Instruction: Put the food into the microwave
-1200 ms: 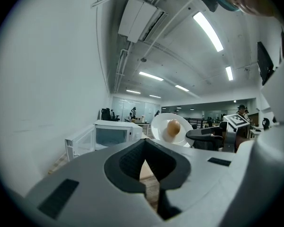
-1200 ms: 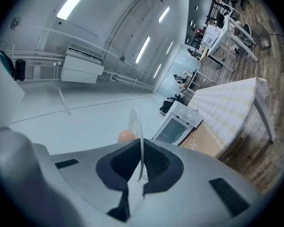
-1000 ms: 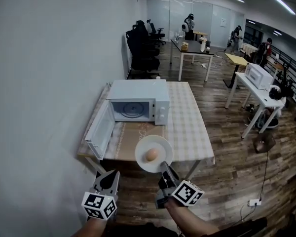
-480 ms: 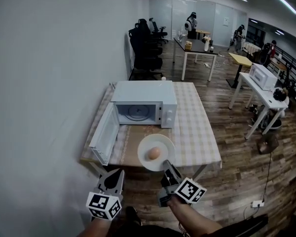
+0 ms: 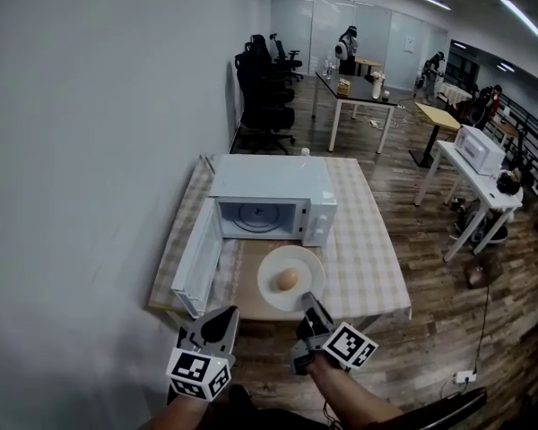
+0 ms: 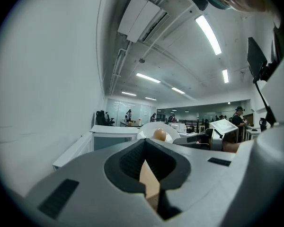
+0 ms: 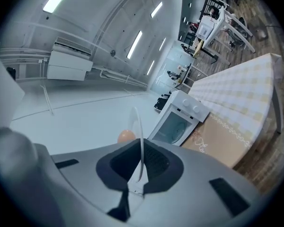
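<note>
Right gripper (image 5: 310,301) clamped on plate (image 5: 271,271) rim, egg (image 5: 287,279) on it, over table's (image 5: 368,249) near edge, before open microwave (image 5: 269,186). Door (image 5: 202,258) swung left. Left gripper (image 5: 220,319): jaws together, empty.

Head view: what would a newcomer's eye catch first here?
The white plate carrying a brown egg, pinched at its near rim by the right gripper. Just beyond it, the white microwave stands on the checked table with its door swung open leftward.
</note>
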Motion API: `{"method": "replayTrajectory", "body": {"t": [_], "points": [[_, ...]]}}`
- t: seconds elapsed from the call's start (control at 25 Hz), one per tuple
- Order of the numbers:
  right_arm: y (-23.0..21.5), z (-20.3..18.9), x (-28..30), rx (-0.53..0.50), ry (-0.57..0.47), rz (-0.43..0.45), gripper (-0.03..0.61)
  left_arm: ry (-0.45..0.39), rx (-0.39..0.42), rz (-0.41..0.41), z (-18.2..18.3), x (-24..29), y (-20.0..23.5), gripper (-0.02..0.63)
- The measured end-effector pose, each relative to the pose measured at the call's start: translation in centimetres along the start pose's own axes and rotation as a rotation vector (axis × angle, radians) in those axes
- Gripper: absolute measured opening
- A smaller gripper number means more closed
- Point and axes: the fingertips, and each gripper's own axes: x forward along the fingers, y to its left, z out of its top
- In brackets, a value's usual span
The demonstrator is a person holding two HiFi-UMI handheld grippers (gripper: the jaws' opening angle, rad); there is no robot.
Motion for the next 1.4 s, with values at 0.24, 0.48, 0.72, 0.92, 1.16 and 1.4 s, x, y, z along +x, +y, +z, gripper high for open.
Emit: {"method": "replayTrajectory", "body": {"t": [0.24,0.48,0.72,0.92,1.16,1.4], "points": [[-0.6,-0.6,3.9,-0.012,-0.009,-0.027,0.015,0.01,0.0,-0.03,0.0,2.2,3.0,0.008],[-1.8,-1.7,7.1,-0.009,-0.022,-0.054,0.015,0.009,-0.018,-0.061,-0.4,3.7,5.8,0.008],[-2.5,-2.9,9.3,0.015,-0.013,-0.083,0.015,0.027,-0.016,-0.079,-0.9,4.5,7.5,0.008],[-3.8,-3.1,11.2,0.02,-0.007,-0.101,0.015,0.034,-0.018,-0.084,-1.1,5.8,8.4,0.008],[-6.6,-3.1,14.6,0.032,0.035,-0.125,0.015,0.051,-0.017,-0.068,-1.4,8.3,9.7,0.008],[-9.3,-2.8,18.6,0.056,0.078,-0.141,0.015,0.042,-0.051,-0.034,-1.3,10.6,11.1,0.008]]}}
